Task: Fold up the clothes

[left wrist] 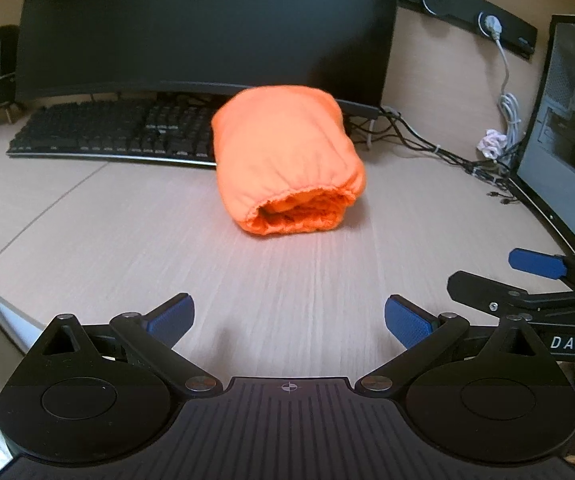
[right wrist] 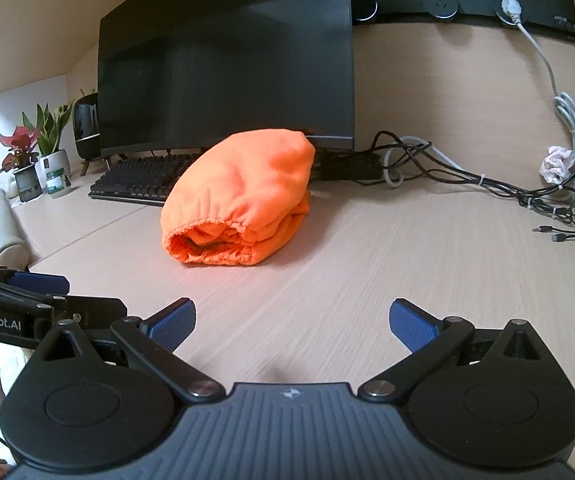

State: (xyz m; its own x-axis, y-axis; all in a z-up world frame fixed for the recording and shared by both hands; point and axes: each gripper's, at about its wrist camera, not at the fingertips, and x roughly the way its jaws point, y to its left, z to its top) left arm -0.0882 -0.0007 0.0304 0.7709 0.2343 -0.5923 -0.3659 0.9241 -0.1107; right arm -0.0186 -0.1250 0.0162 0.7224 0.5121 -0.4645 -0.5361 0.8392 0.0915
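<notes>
- Nearest, the left gripper [left wrist: 289, 320] hangs low over the pale wooden desk [left wrist: 287, 280], its blue-padded fingers spread wide with nothing between them.
- Just to its right, the right gripper [right wrist: 292, 322] sits at the same height, its fingers likewise wide apart and empty.
- Past both, near the middle of the desk and well apart from either gripper, lies the orange garment [left wrist: 287, 160]. It is folded into a thick, compact bundle, its gathered elastic edge facing the grippers.
- Judging by that bundle, the folding looks finished or nearly so; any next move would call for reaching forward to press it flat or tidy the loose edge.
- Behind the bundle sit a black keyboard [left wrist: 115, 128] and a dark monitor [left wrist: 207, 20]; the garment's far end lies touching or just in front of them.
- Far left, small pots hold leafy plants [right wrist: 43, 128]; no basket or drawer for clothes is visible.
</notes>
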